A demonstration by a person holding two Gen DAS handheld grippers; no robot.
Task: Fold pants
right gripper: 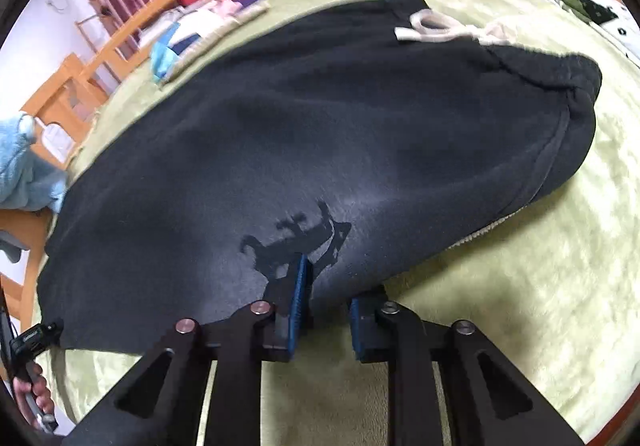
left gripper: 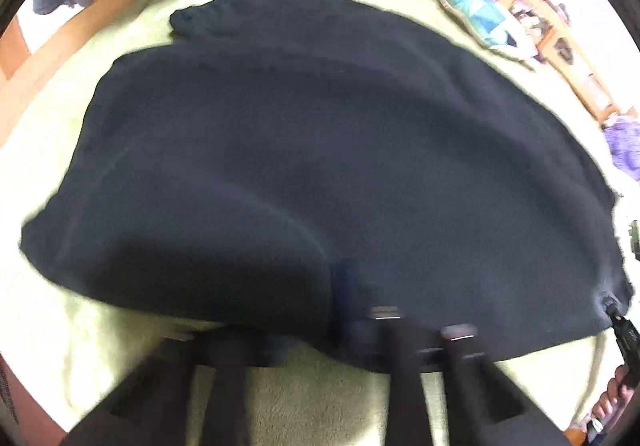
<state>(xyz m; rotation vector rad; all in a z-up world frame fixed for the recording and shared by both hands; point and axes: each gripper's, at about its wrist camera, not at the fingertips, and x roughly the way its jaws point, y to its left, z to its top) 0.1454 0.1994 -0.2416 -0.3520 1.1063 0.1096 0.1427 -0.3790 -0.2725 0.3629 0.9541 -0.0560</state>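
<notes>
On fuzzy green blanket (right gripper: pixel 520 286) — dark fleece pants (right gripper: pixel 320 125) (cream drawstring (right gripper: pixel 436 30)), flat, rounded

Holding one tool in each hand, both angled steeply downward. Pinching the near edge of the pants (left gripper: pixel 320 145) with the left tool (left gripper: pixel 340 310), blurred at bottom centre, jaws closed. Clamping that same edge with the right tool (right gripper: pixel 326 306), blue pads (right gripper: pixel 300 286) nearly together. Curling the left hand (right gripper: pixel 34 394) at lower left, the right hand (left gripper: pixel 616 390) at lower right, around handles.

even indoor light, left view motion-blurred, fisheye-warped edges.
</notes>
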